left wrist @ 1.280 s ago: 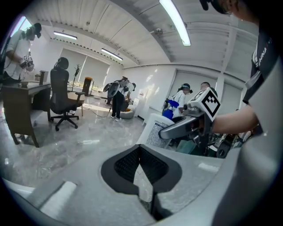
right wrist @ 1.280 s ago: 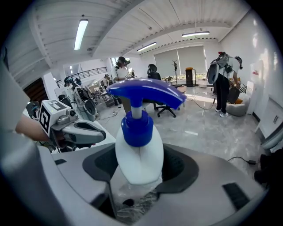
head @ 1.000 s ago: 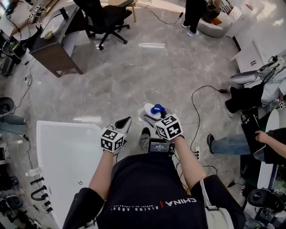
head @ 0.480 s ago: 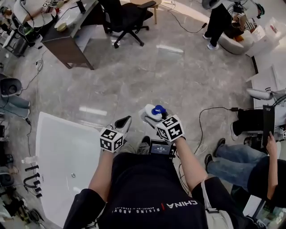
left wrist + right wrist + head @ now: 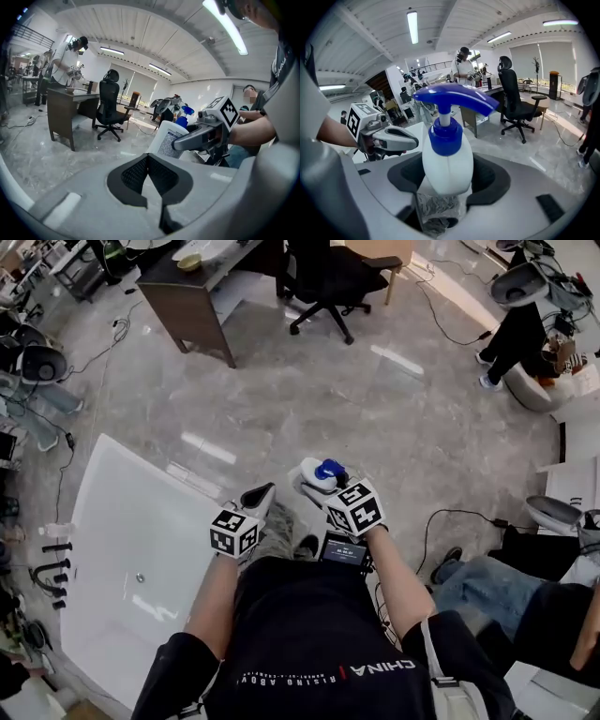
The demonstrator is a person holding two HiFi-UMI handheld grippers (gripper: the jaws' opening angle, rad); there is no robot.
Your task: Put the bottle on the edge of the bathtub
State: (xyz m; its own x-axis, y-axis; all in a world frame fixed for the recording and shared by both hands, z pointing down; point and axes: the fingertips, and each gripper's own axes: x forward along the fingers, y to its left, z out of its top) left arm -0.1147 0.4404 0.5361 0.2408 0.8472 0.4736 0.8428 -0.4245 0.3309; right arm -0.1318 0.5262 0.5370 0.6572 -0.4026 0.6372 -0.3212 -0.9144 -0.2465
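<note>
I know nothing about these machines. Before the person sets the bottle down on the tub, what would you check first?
1. Grip: the white plastic pump bottle with a blue pump head sits between the right tongs, pads against its sides: ok.
2. Position: the bottle is above the grey floor, to the right of the white bathtub, not over its edge: not ok.
3. Landing spot: the tub's near rim looks bare: ok.
4. Left tongs: closed on nothing, clear of the bottle: ok.
5. Firmness of the grip: cannot tell.
</note>
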